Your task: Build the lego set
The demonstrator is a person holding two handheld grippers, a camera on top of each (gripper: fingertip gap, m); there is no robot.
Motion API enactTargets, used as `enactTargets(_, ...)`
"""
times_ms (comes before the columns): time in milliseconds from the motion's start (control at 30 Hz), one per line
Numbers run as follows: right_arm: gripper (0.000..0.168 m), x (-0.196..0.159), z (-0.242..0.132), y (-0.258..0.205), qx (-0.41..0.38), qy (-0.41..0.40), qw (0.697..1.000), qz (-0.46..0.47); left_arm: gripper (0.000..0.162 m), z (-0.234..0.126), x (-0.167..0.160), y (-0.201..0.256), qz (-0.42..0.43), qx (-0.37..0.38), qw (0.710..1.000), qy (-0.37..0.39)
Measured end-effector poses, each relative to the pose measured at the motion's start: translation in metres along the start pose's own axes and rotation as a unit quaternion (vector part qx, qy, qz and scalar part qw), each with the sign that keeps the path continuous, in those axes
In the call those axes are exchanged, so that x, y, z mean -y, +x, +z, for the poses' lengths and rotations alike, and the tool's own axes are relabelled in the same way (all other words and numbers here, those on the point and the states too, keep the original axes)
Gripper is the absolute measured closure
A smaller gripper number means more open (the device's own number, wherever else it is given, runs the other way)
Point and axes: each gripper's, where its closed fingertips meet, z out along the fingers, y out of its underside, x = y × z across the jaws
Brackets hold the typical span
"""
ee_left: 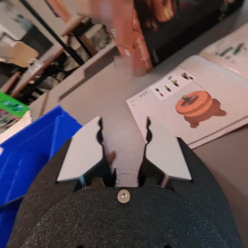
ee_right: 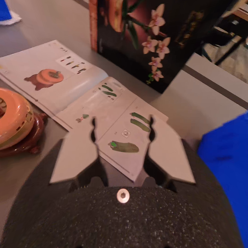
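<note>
My left gripper (ee_left: 124, 118) is open and empty above the grey table, between a blue bin (ee_left: 30, 154) on its left and the open instruction booklet (ee_left: 187, 111) on its right. My right gripper (ee_right: 122, 119) is open and empty, hovering over the booklet's right-hand page (ee_right: 114, 120). The built orange pot on a dark brown base (ee_right: 14, 120) stands at the left edge of the right wrist view, just left of the booklet. Both views are blurred.
The dark set box with pale flowers (ee_right: 147, 40) stands upright behind the booklet. A second blue bin (ee_right: 225, 154) sits at the right. A green box (ee_left: 12, 106) and shelving lie beyond the table's far edge (ee_left: 80, 80).
</note>
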Motion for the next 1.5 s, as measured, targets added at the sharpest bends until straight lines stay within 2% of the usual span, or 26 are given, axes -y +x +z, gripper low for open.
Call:
enactTargets(33, 0.064, 0.001, -0.008, 0.007, -0.021, -0.007, 1.0, 0.009, 0.075, -0.009, 0.003, -0.01, -0.014, 0.026, 1.0, 0.001)
enactTargets(67, 0.052, 0.002, -0.018, 0.015, -0.044, -0.008, 0.999, 0.015, 0.054, -0.019, 0.002, -0.02, -0.028, 0.051, 0.998, -0.011)
enactTargets(100, 0.046, 0.004, -0.03, 0.023, -0.071, -0.005, 0.997, 0.017, 0.043, -0.029, 0.002, -0.029, -0.041, 0.071, 0.996, -0.021)
enactTargets(133, 0.048, 0.004, -0.044, 0.034, -0.103, -0.007, 0.995, 0.017, 0.038, -0.039, 0.003, -0.037, -0.055, 0.089, 0.994, -0.019)
enactTargets(233, 0.054, -0.006, -0.09, 0.067, -0.196, -0.033, 0.98, 0.019, 0.041, -0.065, 0.004, -0.055, -0.099, 0.109, 0.989, -0.003)
enactTargets(333, 0.067, -0.022, -0.131, 0.092, -0.254, -0.05, 0.965, 0.044, 0.043, -0.08, -0.002, -0.07, -0.124, 0.122, 0.985, -0.002)
enactTargets(433, 0.072, -0.041, -0.157, 0.1, -0.282, -0.074, 0.955, 0.059, 0.044, -0.089, -0.004, -0.069, -0.141, 0.111, 0.984, 0.002)
enactTargets(567, 0.079, -0.039, -0.174, 0.091, -0.282, -0.05, 0.956, 0.059, 0.048, -0.108, 0.003, -0.051, -0.138, 0.087, 0.986, 0.023)
enactTargets(767, 0.084, -0.043, -0.181, 0.083, -0.276, -0.069, 0.957, 0.049, 0.051, -0.128, 0.008, -0.048, -0.124, 0.086, 0.988, 0.03)
enactTargets(1300, 0.085, -0.05, -0.165, 0.077, -0.25, -0.106, 0.961, 0.049, 0.05, -0.126, -0.016, -0.069, -0.127, 0.1, 0.987, -0.009)
enactTargets(1500, 0.085, -0.046, -0.165, 0.075, -0.248, -0.096, 0.963, 0.048, 0.06, -0.132, -0.027, -0.071, -0.104, 0.096, 0.989, -0.044)
